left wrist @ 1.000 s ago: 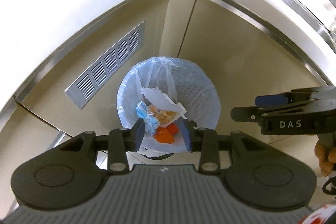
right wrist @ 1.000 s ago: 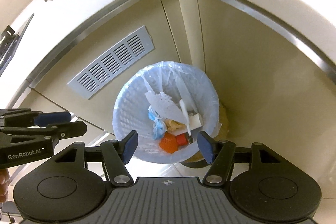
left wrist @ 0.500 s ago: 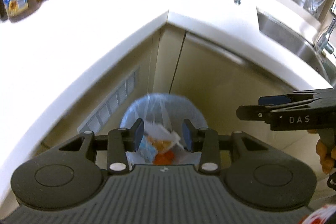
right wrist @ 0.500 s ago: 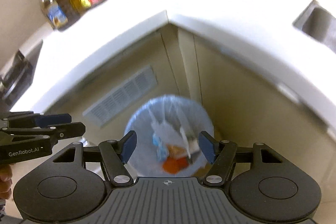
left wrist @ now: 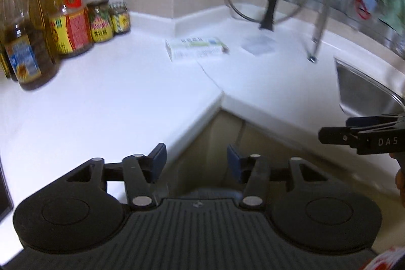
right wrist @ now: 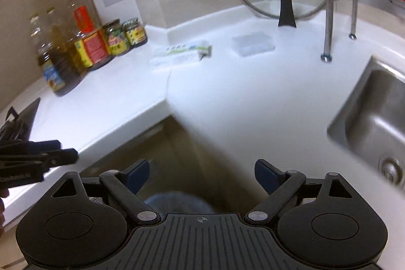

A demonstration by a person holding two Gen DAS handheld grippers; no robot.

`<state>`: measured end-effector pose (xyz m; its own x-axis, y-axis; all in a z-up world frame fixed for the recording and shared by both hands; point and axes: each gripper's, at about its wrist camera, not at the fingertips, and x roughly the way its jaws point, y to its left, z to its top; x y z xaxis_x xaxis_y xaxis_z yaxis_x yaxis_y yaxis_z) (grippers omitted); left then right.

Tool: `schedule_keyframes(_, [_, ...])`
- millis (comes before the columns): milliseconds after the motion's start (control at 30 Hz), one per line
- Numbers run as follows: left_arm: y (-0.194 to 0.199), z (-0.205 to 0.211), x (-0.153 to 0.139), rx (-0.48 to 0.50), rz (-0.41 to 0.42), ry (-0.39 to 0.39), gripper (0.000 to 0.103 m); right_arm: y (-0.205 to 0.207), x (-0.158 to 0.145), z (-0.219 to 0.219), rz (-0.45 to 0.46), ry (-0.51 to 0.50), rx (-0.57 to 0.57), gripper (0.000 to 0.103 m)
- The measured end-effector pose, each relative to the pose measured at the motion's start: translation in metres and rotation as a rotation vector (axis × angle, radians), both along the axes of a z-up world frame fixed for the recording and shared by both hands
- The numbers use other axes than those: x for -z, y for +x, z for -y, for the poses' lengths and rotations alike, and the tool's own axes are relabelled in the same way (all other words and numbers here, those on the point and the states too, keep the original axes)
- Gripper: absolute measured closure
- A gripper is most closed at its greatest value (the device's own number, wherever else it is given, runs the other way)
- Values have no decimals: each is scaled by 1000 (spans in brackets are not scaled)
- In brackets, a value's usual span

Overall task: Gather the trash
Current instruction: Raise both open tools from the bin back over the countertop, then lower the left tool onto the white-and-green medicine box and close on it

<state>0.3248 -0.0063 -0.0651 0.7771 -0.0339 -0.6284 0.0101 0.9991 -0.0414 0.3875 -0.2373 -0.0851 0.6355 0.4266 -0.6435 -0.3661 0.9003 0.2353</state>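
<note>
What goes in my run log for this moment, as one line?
left gripper: opening, empty | right gripper: opening, empty | white-and-green carton, clear plastic box: on white countertop

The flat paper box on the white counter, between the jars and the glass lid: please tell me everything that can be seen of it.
The box is long, flat and rectangular, apparently thin cardboard, white with green and blue print too blurred to read. It lies flat on the white counter near the corner seam, one end toward the jars, the other toward a small clear plastic case. In the right wrist view its nearer end looks open or torn. Only the counter touches it; neither claw is near it.
</note>
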Motion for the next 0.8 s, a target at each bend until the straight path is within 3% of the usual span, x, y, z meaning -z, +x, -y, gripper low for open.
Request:
schedule_keyframes(267, [88, 16, -16, -49, 52, 56, 50, 90, -3, 27, 48, -26, -38, 11])
schedule_keyframes(367, [117, 26, -16, -51, 66, 93, 44, 120, -1, 33, 67, -48, -48, 11])
schedule_keyframes(500, [154, 36, -11, -46, 66, 128, 43, 158, 5, 37, 77, -60, -52, 11])
schedule_keyframes(800, [222, 43, 10, 6, 30, 254, 37, 205, 15, 35, 72, -46, -82, 11])
